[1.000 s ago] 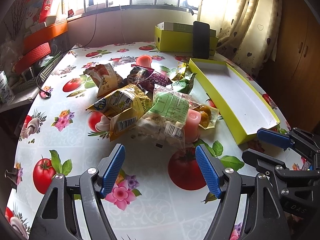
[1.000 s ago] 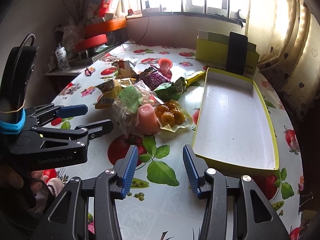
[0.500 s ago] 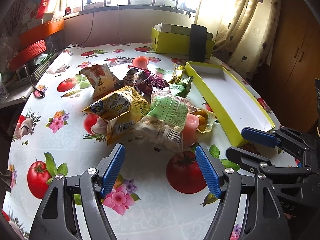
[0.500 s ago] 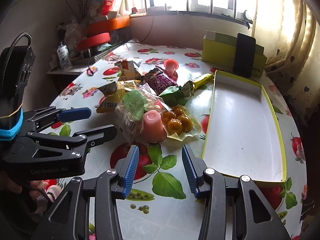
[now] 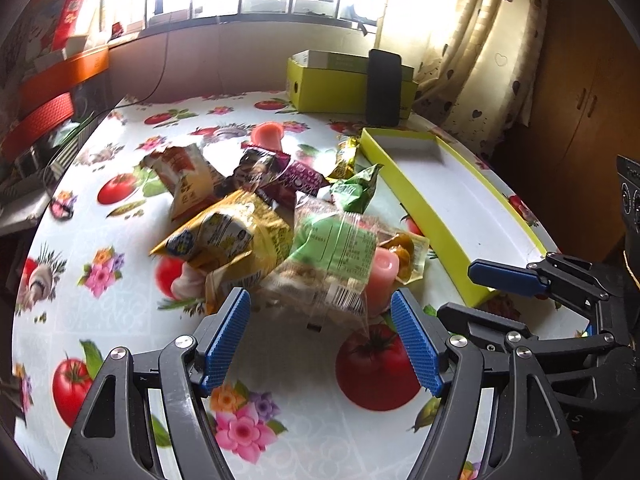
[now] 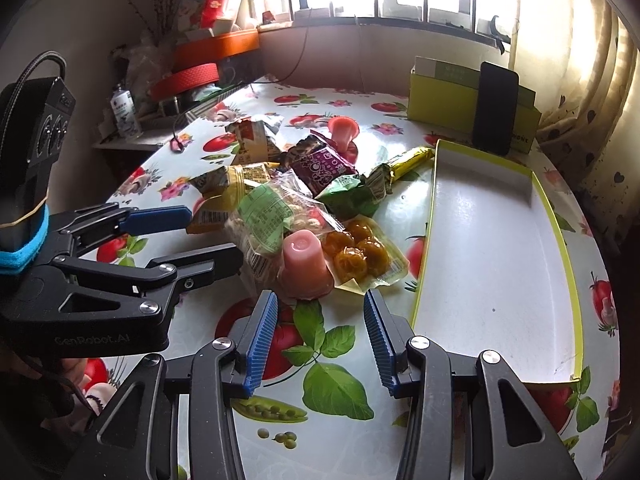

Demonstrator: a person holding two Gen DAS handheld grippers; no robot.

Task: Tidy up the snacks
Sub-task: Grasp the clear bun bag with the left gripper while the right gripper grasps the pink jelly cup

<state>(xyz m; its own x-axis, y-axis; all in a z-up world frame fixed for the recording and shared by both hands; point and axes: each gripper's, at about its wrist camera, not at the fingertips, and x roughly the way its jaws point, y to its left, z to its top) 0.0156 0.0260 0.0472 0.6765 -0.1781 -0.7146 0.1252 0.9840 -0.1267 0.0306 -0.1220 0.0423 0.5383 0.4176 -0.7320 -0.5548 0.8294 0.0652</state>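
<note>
Covering the table is a glossy fruit-print cloth. Right of the crinkly snack pile lies a long, shallow yellow-rimmed tray. Nearest both grippers sits 1 smooth pink jelly cup. Left gripper and right gripper gape wide, holding nothing.

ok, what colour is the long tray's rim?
Yellow-green rim on the long tray, white inside. The right wrist view shows it best.
</note>
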